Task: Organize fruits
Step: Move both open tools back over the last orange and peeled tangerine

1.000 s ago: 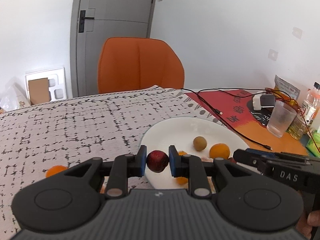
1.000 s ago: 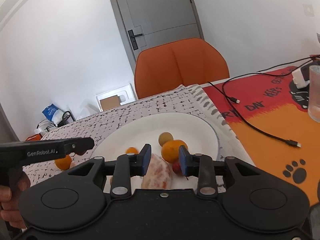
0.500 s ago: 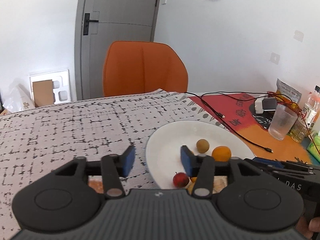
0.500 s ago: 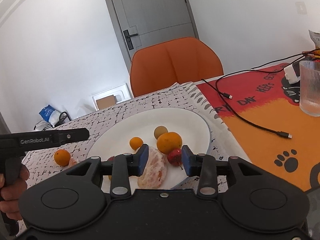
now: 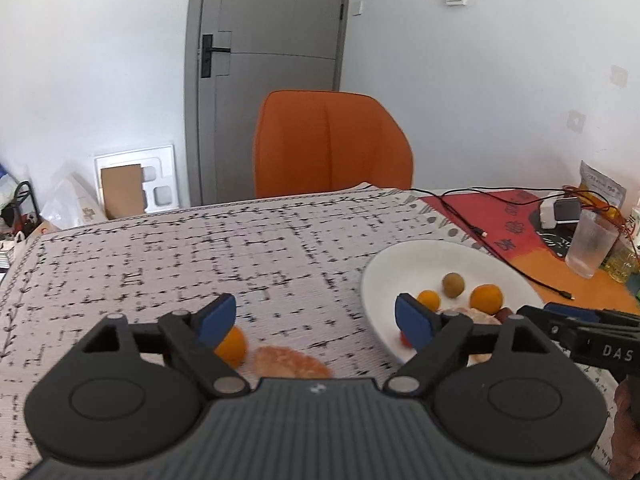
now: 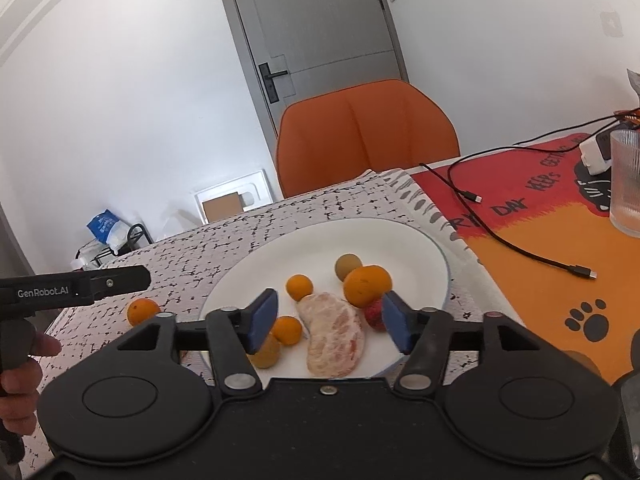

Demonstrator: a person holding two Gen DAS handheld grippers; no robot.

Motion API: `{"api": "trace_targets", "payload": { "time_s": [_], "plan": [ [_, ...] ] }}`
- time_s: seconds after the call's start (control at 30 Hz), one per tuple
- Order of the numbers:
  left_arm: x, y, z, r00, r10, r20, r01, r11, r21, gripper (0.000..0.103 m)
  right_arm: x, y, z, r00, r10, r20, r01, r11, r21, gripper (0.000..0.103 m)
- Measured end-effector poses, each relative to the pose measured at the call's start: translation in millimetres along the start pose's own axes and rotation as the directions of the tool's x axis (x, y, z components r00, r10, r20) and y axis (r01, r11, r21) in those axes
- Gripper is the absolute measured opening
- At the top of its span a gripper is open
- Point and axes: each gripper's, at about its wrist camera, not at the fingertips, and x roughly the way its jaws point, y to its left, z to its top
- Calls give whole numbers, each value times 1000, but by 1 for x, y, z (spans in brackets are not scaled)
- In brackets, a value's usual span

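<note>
Off the plate's left rim, on the speckled tablecloth (image 5: 240, 256), lie the two fruits not yet gathered: a small orange (image 5: 231, 345) and a peeled citrus piece (image 5: 292, 362). Your left gripper (image 5: 316, 314) hangs over them with its jaws spread wide and nothing between the pads. From that gripper the orange sits just under the left pad, while the peeled piece lies low between the two pads, close in against the gripper body. Its long axis appears to run across the gripper's width, roughly from pad to pad, so a straight closing would catch it end to end; you would probably want to turn the wrist so the pads meet its broad sides.

Your right gripper (image 6: 328, 320) is also wide open and empty, held over the near edge of the white plate (image 6: 400, 240). On the plate lie another peeled segment (image 6: 334, 332), a large orange (image 6: 367, 285), a red fruit (image 6: 374, 314), a greenish-brown round fruit (image 6: 347, 266) and several small oranges (image 6: 299, 286).

The left hand is clearly nearer the stray fruits; the right is across the plate from them. My guess is the left should take them, dropping back and down a little first.
</note>
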Motion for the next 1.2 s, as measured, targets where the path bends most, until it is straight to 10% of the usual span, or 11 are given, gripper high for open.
{"api": "trace_targets", "payload": {
  "time_s": [0.5,1.2],
  "plan": [
    [-15,41,-12,996,79,-35,-80,996,-45,88,12,36,5,999,52,-10,-52,996,-78,89],
    [-26,82,-19,989,138,-55,-140,989,-50,96,43,93,6,979,187,-85,-201,954,-220,91]
  ]
}}
